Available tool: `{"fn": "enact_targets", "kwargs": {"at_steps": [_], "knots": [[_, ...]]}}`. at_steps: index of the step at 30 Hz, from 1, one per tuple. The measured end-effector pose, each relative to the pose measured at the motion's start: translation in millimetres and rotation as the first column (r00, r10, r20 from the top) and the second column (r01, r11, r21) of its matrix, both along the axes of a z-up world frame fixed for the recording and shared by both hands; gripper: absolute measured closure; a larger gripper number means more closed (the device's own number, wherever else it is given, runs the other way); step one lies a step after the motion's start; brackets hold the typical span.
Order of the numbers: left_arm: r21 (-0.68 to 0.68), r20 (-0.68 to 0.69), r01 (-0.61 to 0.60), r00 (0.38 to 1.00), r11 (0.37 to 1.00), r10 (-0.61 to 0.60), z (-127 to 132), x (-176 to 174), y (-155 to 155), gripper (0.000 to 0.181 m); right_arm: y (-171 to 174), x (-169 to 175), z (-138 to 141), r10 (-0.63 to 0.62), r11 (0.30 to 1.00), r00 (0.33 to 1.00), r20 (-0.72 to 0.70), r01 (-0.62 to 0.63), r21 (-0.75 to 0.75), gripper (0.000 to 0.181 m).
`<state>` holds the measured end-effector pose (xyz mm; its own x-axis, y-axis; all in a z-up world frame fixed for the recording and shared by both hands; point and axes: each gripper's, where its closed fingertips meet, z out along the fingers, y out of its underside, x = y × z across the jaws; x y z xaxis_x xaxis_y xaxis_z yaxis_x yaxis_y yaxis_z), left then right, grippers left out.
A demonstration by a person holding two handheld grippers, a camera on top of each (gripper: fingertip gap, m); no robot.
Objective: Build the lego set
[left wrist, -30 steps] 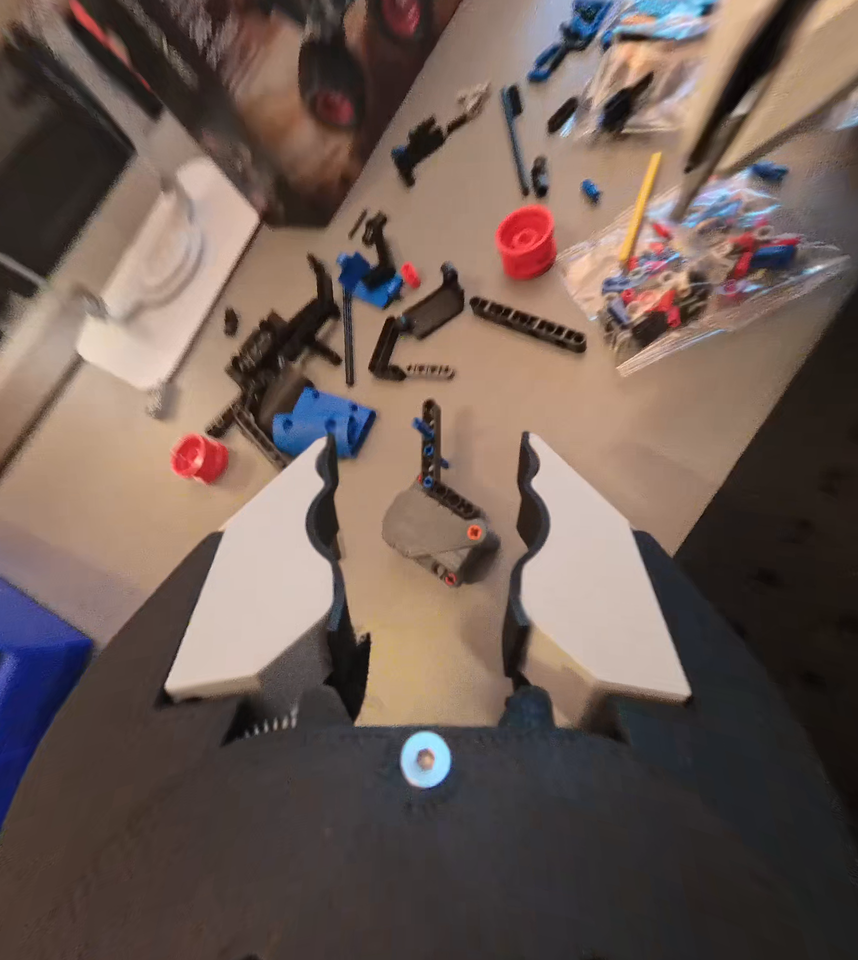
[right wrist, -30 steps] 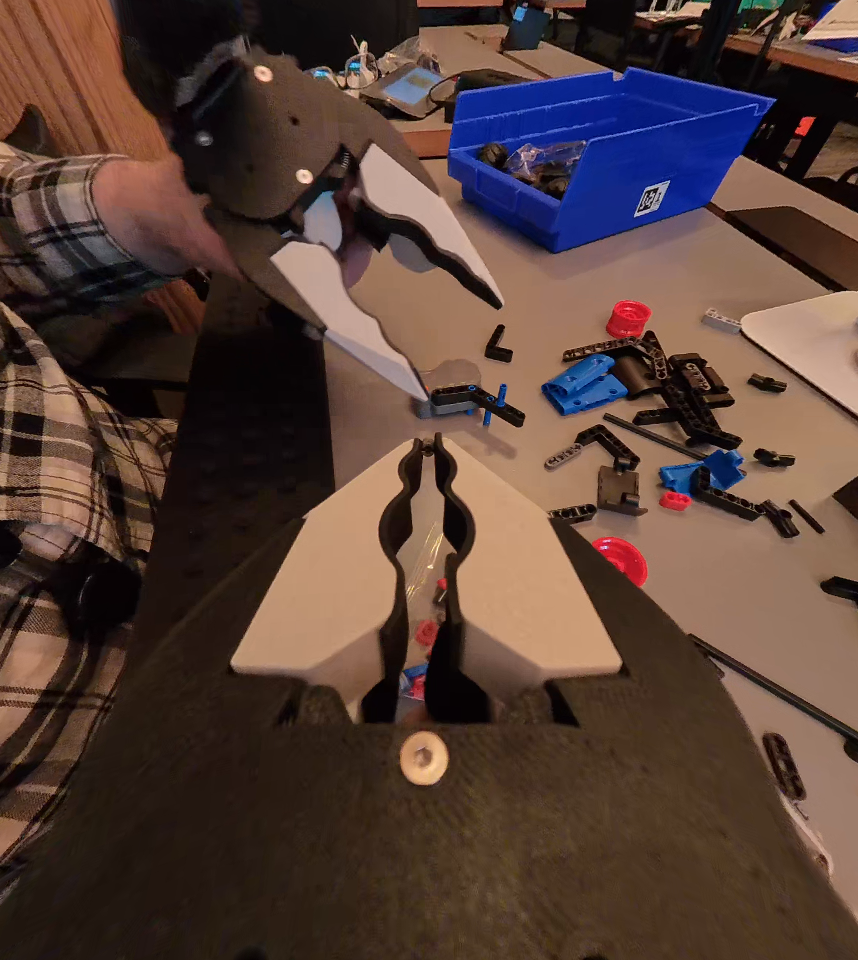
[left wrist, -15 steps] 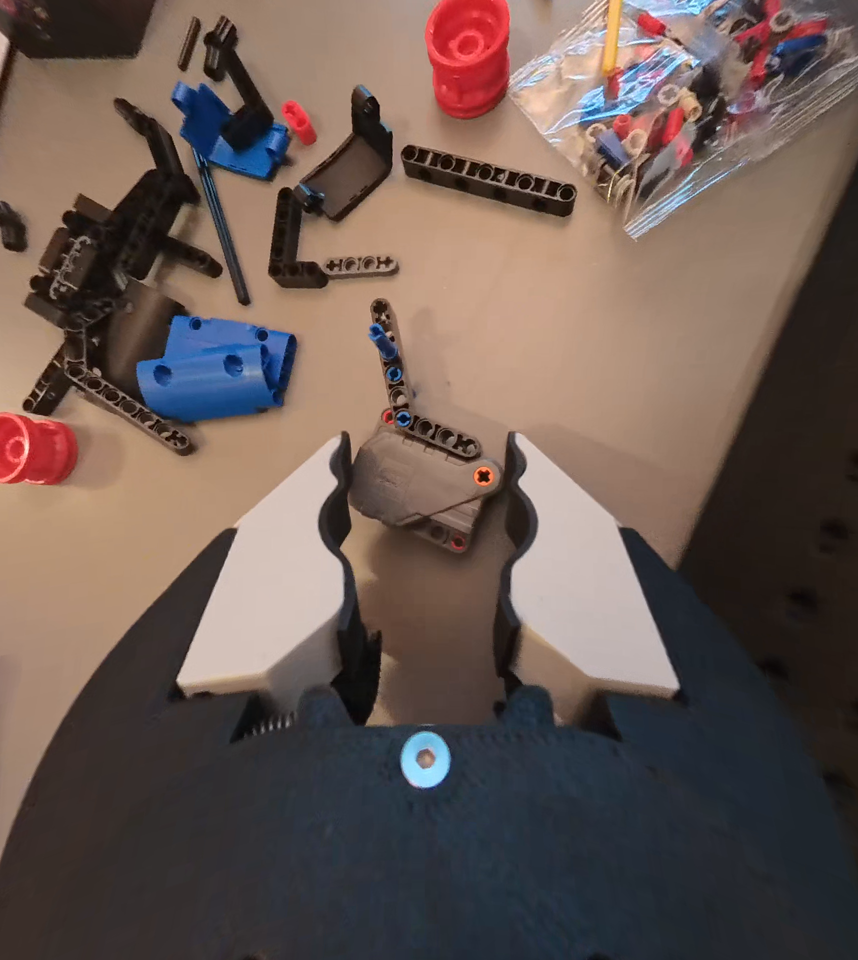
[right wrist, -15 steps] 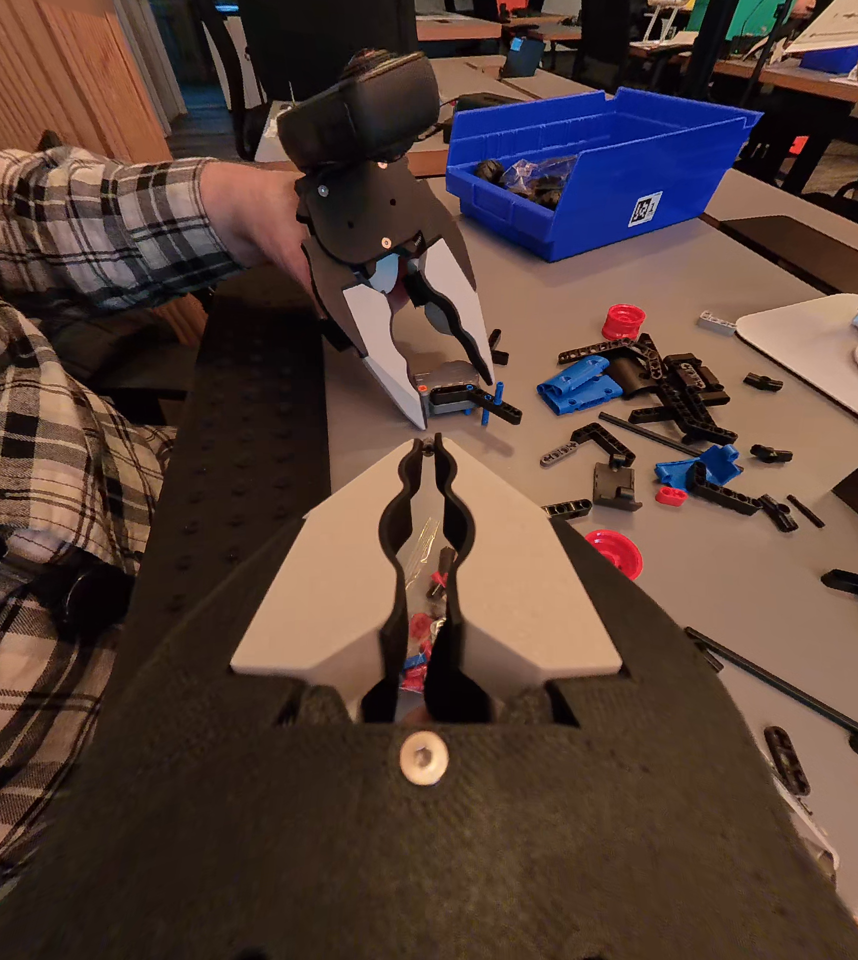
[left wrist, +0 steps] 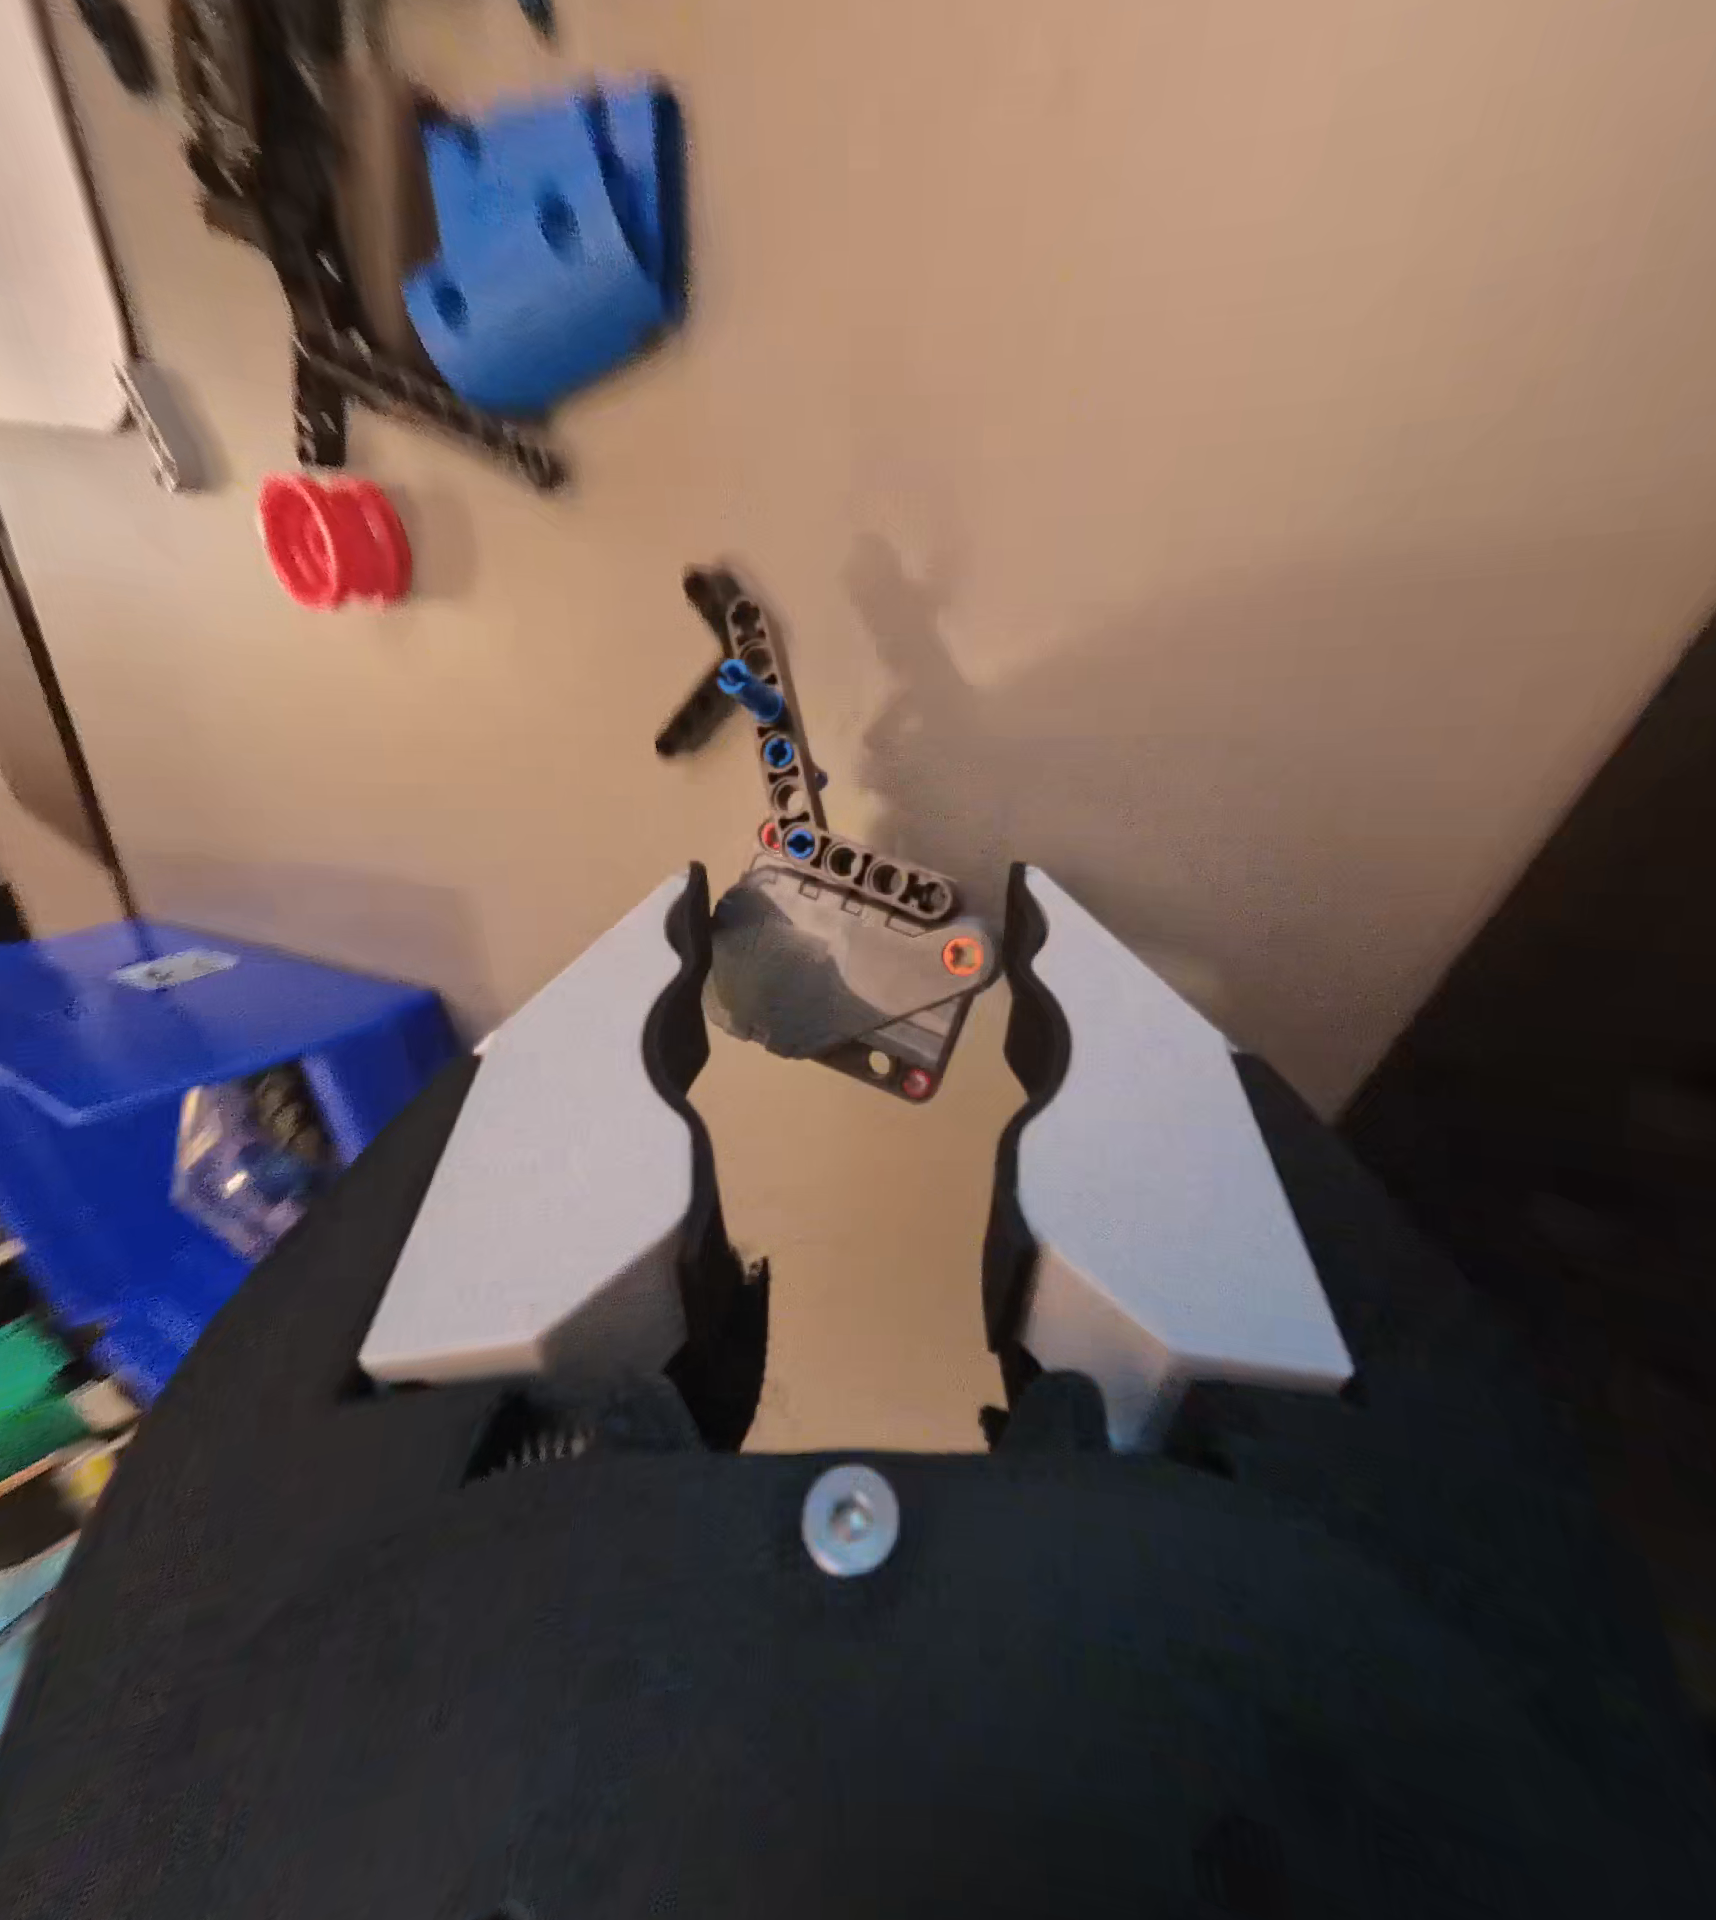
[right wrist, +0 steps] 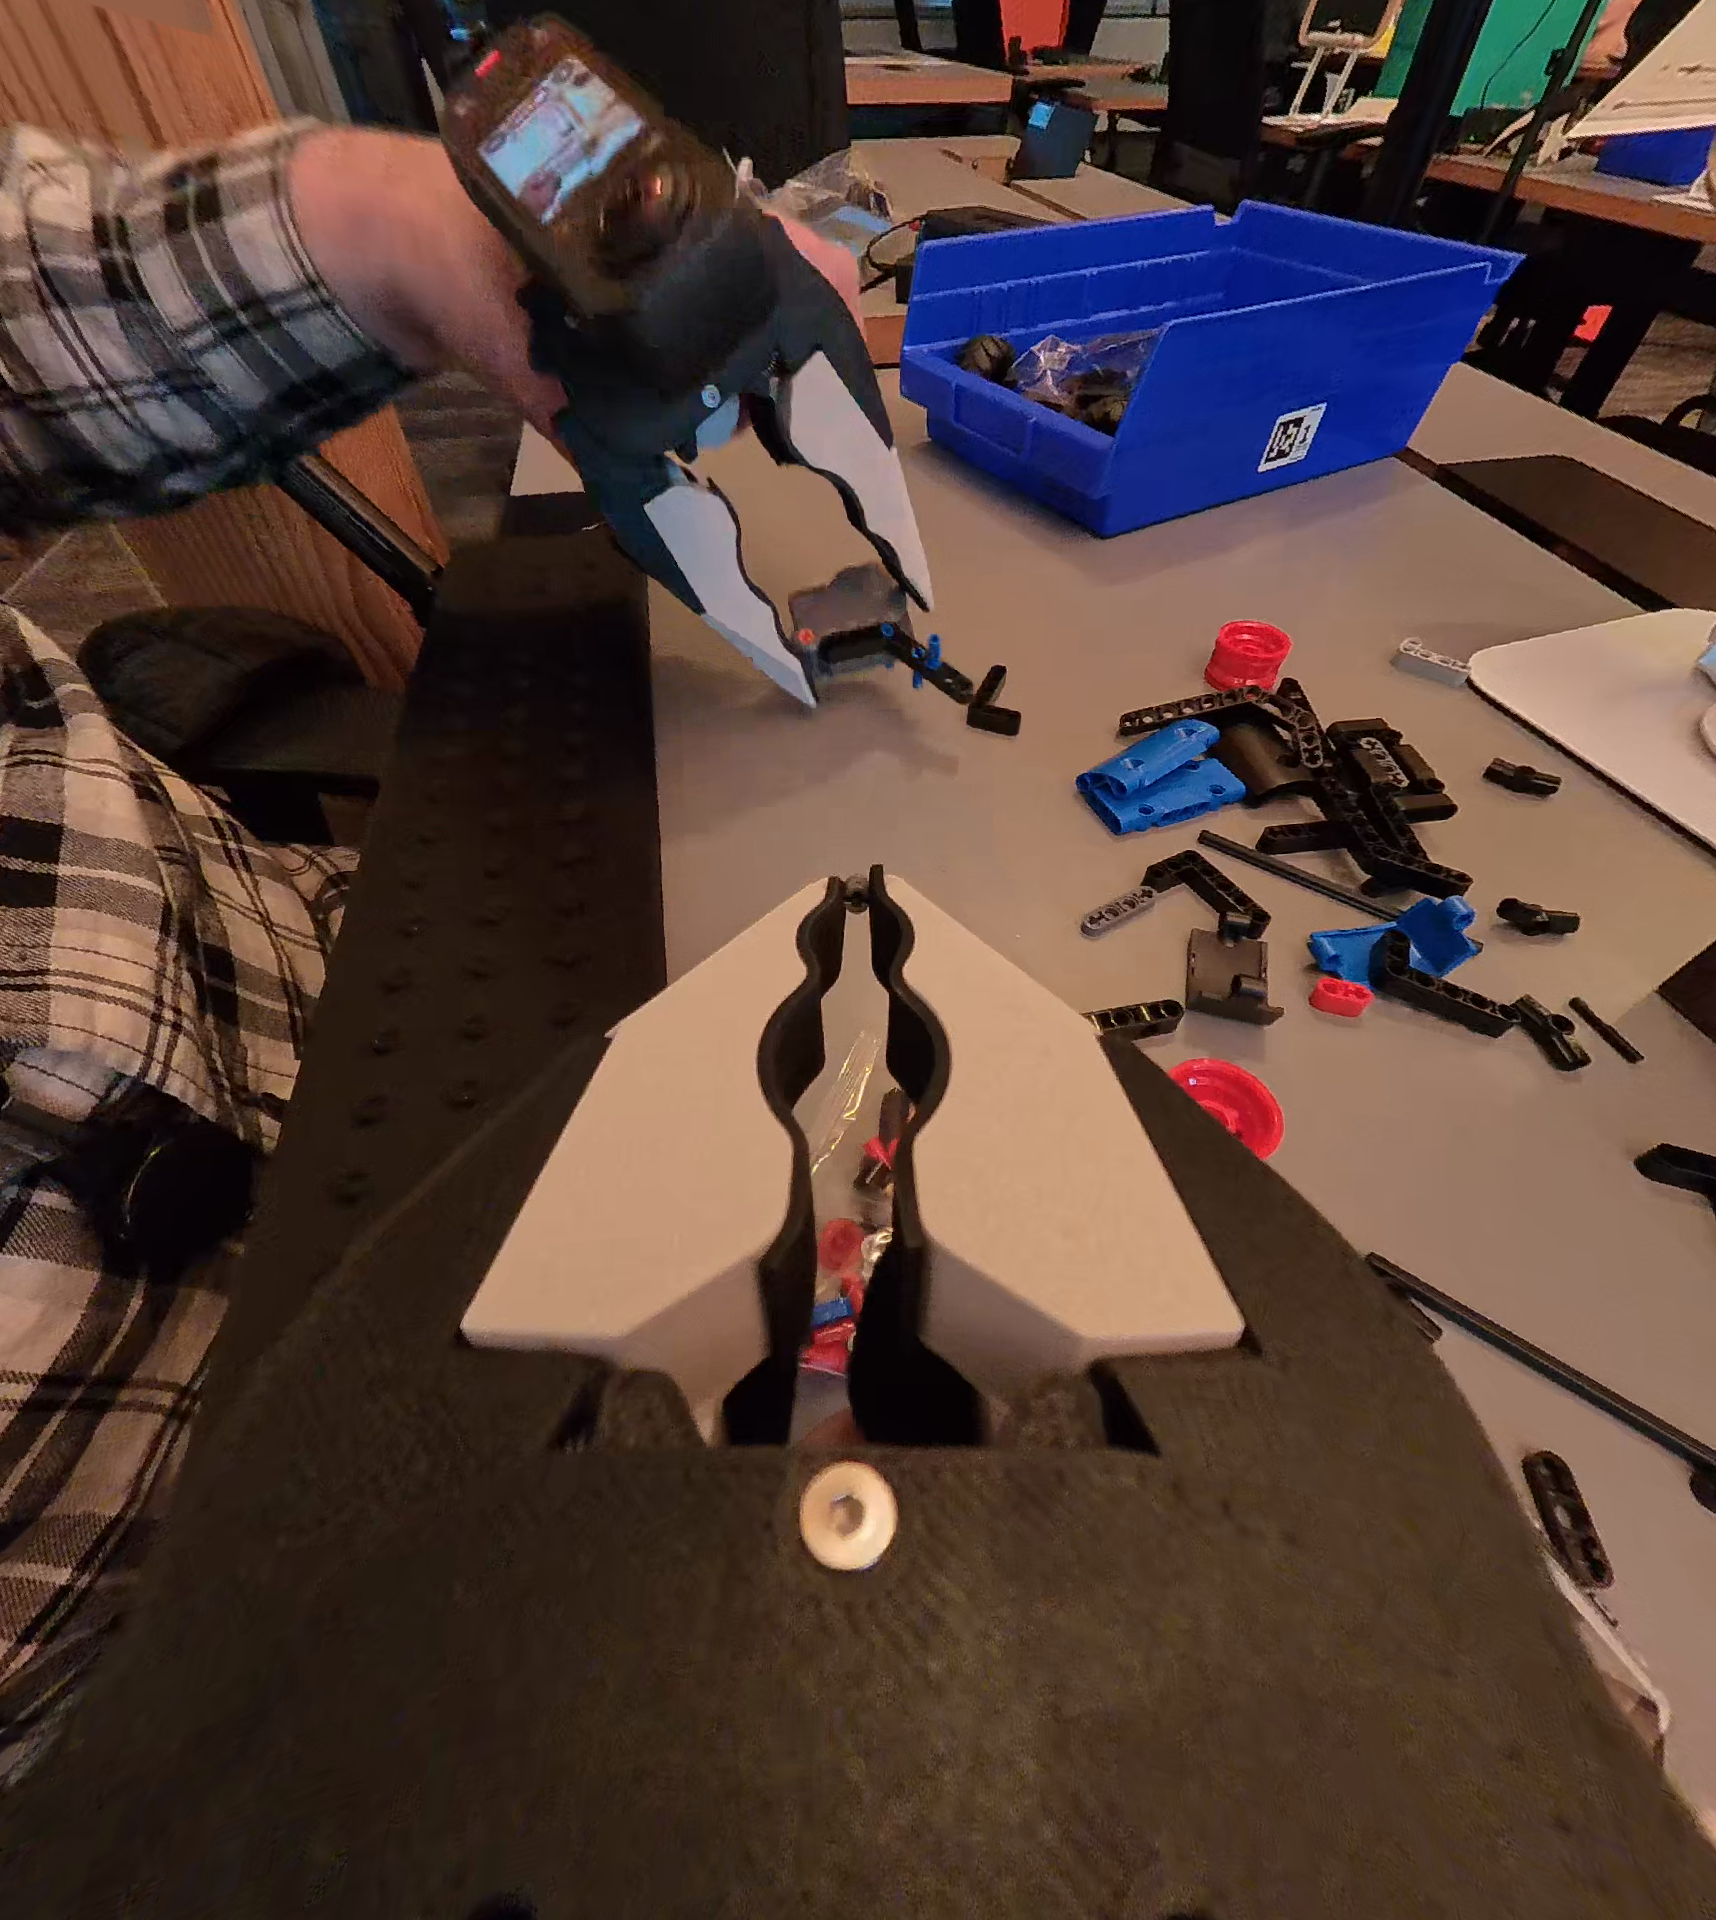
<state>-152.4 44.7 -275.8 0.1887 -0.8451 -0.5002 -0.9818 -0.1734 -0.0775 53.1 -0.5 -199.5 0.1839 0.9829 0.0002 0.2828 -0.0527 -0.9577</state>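
The left claw (left wrist: 849, 920) grips the grey block with its black beam (left wrist: 838, 977) between its tips, just above the counter (left wrist: 1249, 416). The right claw (right wrist: 862, 891) is pressed together on a tiny dark piece (right wrist: 856, 886) at its tips; below it lies a clear parts bag (right wrist: 849, 1195).

Two red wheels (right wrist: 1247, 655) (right wrist: 1228, 1104); one blue bin (right wrist: 1186, 353); two blue panels (right wrist: 1160, 776) (right wrist: 1394, 935).

We see a workshop or lab room: a long grey table (right wrist: 1093, 644) with a blue parts bin (right wrist: 1197, 353) near its far edge, more work tables (right wrist: 937, 78) and stands behind.
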Motion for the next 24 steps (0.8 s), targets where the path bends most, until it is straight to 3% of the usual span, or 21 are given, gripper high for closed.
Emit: {"fn": "enact_targets", "kwargs": {"at_steps": [2,4,7,18,21,24], "knots": [[-0.034,-0.164,-0.004,0.987,0.999,-0.002,1,-19,-6,0.127,-1,0,0,0.003,1.0,1.0,0.001,-0.003,0.007,0.179],[-0.02,-0.357,0.017,0.934,1.0,-0.023,1,-37,-4,0.127,-2,0,1,0.006,1.0,1.0,0.0,-0.006,0.013,0.179],[0.002,-0.477,0.077,0.876,0.997,-0.067,-4,-39,2,0.127,-3,1,1,0.003,1.0,1.0,0.002,-0.003,0.024,0.179],[0.054,-0.588,0.198,0.799,0.979,-0.129,-2,-14,7,0.128,-6,2,4,0.013,0.999,1.0,-0.004,-0.012,0.035,0.179],[0.071,-0.577,0.233,0.803,0.97,-0.151,-2,-7,7,0.129,-5,4,5,0.007,0.999,1.0,-0.01,-0.007,0.039,0.179],[0.098,-0.5,0.224,0.853,0.97,-0.147,0,-2,8,0.123,-5,4,5,0.006,0.999,1.0,-0.01,-0.006,0.042,0.179]]}}
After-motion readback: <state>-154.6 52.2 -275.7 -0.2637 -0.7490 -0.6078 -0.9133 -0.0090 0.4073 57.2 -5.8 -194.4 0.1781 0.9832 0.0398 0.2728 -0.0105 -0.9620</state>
